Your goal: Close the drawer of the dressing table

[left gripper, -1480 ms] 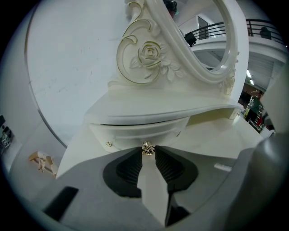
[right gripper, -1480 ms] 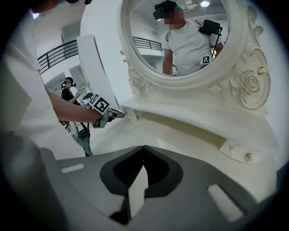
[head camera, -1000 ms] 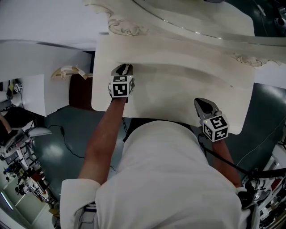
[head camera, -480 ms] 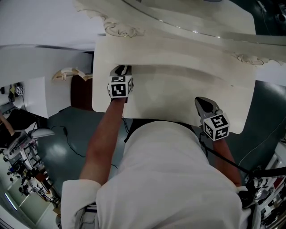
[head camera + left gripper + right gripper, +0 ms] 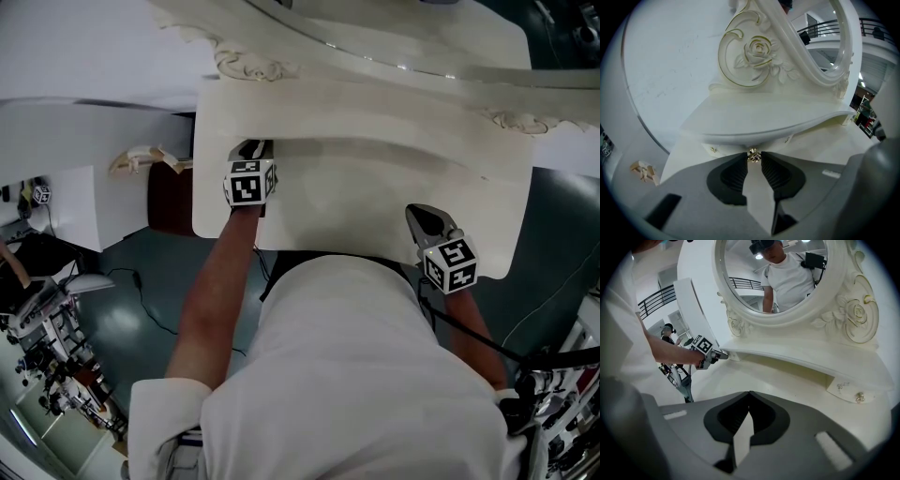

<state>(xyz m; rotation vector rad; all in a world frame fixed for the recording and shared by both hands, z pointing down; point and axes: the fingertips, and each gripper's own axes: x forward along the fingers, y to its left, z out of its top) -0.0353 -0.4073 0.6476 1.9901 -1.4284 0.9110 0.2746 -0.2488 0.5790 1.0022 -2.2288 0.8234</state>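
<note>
The white dressing table (image 5: pixel 375 202) has a carved oval mirror (image 5: pixel 773 273) and a raised shelf at the back. Under the shelf's left end sits a small drawer front (image 5: pixel 729 149) with a little metal knob (image 5: pixel 753 155). My left gripper (image 5: pixel 753 158) has its ribbed pads closed on that knob; in the head view this gripper (image 5: pixel 251 148) reaches under the shelf edge. How far the drawer stands out I cannot tell. My right gripper (image 5: pixel 422 217) hovers over the tabletop's front right, shut and empty (image 5: pixel 750 393). A second small drawer (image 5: pixel 851 390) sits at the right.
A dark red seat (image 5: pixel 169 202) stands to the left of the table beside white panels (image 5: pixel 84 141). Cables and equipment racks (image 5: pixel 47 347) lie on the green floor at lower left. The person's body fills the near foreground.
</note>
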